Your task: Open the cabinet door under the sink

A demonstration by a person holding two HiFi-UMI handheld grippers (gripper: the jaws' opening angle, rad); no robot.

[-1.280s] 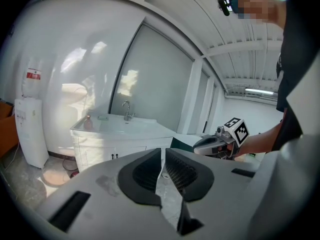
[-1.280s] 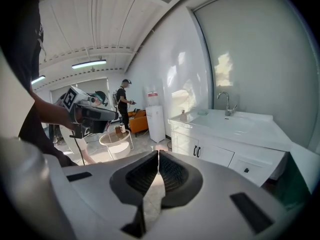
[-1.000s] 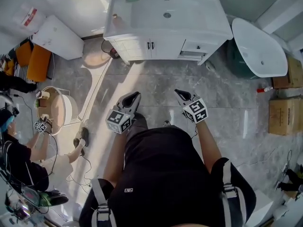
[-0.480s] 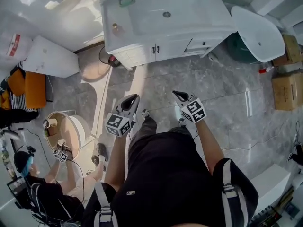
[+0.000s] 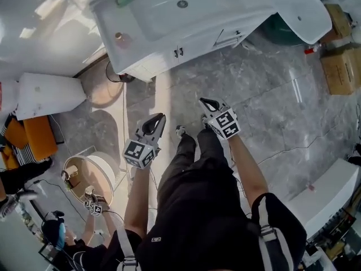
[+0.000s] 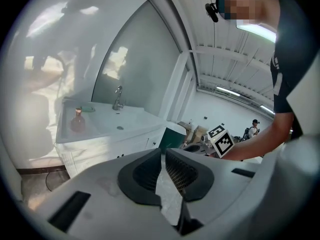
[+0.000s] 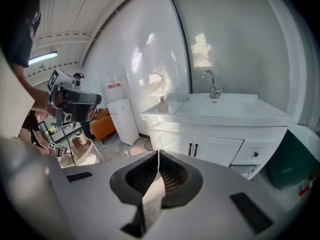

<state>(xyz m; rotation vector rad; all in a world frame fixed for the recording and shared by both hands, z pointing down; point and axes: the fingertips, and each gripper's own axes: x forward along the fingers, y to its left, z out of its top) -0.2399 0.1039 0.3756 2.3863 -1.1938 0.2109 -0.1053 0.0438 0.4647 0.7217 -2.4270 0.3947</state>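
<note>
The white vanity (image 5: 163, 35) with its sink (image 5: 181, 4) stands at the top of the head view. Its two cabinet doors (image 5: 169, 55) are closed, and their dark handles (image 5: 178, 52) sit side by side. The right gripper view shows the same doors (image 7: 180, 146) and handles (image 7: 193, 149) straight ahead, well beyond the jaws. Over the floor, my left gripper (image 5: 158, 118) is shut and holds nothing. My right gripper (image 5: 207, 103) is also shut and empty. Both are well short of the vanity. In the left gripper view the vanity (image 6: 100, 144) lies ahead to the left of that gripper (image 6: 163, 153).
A white bathtub (image 5: 299, 7) and cardboard boxes (image 5: 341, 66) lie right of the vanity. To its left lies a white box (image 5: 48, 95). A round wooden tub (image 5: 90, 174) and another person (image 5: 56, 239) are at the lower left. A bottle (image 5: 118, 37) stands on the vanity top.
The head view has swung, so the vanity now sits tilted toward the upper left. The person has stepped forward with both grippers still shut.
</note>
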